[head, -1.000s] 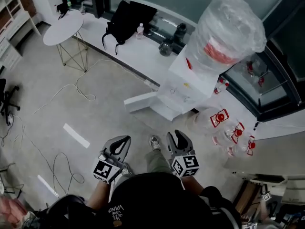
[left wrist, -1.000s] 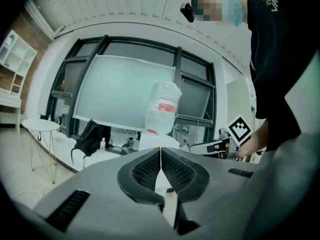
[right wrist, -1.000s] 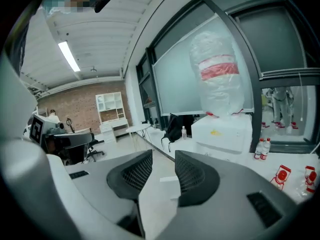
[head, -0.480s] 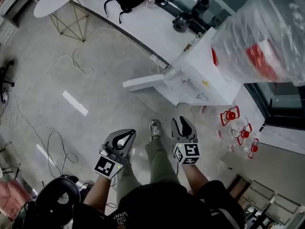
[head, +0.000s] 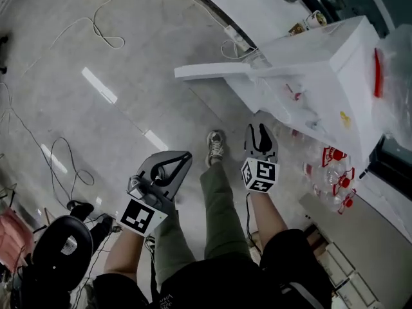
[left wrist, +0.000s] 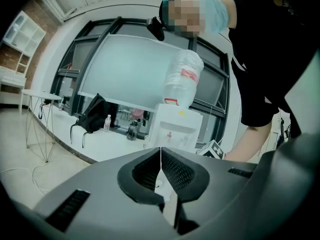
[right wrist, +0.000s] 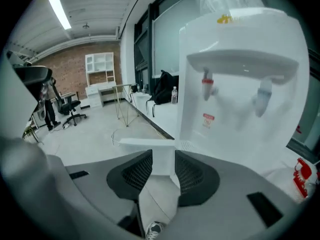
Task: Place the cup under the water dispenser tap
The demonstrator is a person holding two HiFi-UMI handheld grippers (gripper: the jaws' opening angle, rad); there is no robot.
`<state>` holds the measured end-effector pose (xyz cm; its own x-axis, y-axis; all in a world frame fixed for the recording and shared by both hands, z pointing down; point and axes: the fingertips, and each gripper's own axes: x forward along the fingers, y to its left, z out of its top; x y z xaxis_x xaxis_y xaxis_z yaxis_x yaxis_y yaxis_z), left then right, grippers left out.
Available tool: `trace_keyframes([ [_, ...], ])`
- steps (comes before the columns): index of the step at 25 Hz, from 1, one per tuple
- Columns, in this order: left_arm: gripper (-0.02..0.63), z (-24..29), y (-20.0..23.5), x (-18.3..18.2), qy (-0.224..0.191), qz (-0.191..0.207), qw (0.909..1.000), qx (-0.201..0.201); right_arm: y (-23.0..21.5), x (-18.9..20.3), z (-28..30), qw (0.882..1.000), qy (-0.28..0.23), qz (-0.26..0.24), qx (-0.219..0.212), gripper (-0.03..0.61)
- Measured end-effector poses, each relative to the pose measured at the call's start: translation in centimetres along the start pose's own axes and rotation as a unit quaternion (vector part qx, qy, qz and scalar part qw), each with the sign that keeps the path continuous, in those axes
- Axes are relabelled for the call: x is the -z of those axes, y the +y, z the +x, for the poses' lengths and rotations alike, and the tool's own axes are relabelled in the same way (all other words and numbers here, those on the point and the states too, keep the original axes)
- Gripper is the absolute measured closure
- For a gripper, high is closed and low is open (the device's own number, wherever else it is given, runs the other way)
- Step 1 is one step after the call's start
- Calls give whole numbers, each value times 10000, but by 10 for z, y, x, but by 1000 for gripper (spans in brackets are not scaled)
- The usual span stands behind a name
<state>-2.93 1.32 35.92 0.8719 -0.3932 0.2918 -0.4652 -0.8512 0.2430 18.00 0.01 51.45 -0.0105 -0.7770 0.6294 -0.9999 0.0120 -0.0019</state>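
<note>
The white water dispenser (head: 322, 56) stands at the upper right of the head view, a clear bottle (head: 400, 76) on top. In the right gripper view it fills the right side, showing its red tap (right wrist: 207, 86) and blue tap (right wrist: 262, 96). My right gripper (head: 261, 126) points at its base, jaws a little apart with nothing between them. My left gripper (head: 185, 156) is held lower left over the floor, jaws closed together and empty. The dispenser (left wrist: 175, 129) shows small and far in the left gripper view. No cup shows in any view.
A white panel (head: 212, 71) juts left from the dispenser's foot. Empty red-labelled bottles (head: 331, 172) lie at its right. Cables (head: 106, 31) cross the floor. A black chair (head: 61, 250) is at lower left. A black backpack (left wrist: 92, 116) sits on the white ledge.
The head view has tipped down and come closer to the dispenser, which now sits nearer both grippers. The jaws of both grippers look the same as before.
</note>
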Motion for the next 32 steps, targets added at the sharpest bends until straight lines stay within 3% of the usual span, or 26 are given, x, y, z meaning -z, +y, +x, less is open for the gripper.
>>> trace_keyframes([
  [7, 592, 34, 33, 91, -72, -207, 9998, -33, -26, 117, 100, 9965, 665, -217, 458, 456],
  [12, 594, 57, 40, 153, -6, -402, 9992, -11, -67, 206, 162, 9850, 1410, -290, 954, 456],
  [15, 592, 70, 44, 184, 32, -571, 9983, -66, -87, 240, 193, 9773, 1710, -456, 1161, 456],
  [23, 594, 107, 58, 227, 20, -815, 9966, -126, -129, 275, 261, 9639, 2073, -1087, 1272, 456],
  [32, 592, 135, 93, 241, -9, -712, 9970, -290, -177, 267, 336, 9467, 2308, -1478, 1690, 456],
])
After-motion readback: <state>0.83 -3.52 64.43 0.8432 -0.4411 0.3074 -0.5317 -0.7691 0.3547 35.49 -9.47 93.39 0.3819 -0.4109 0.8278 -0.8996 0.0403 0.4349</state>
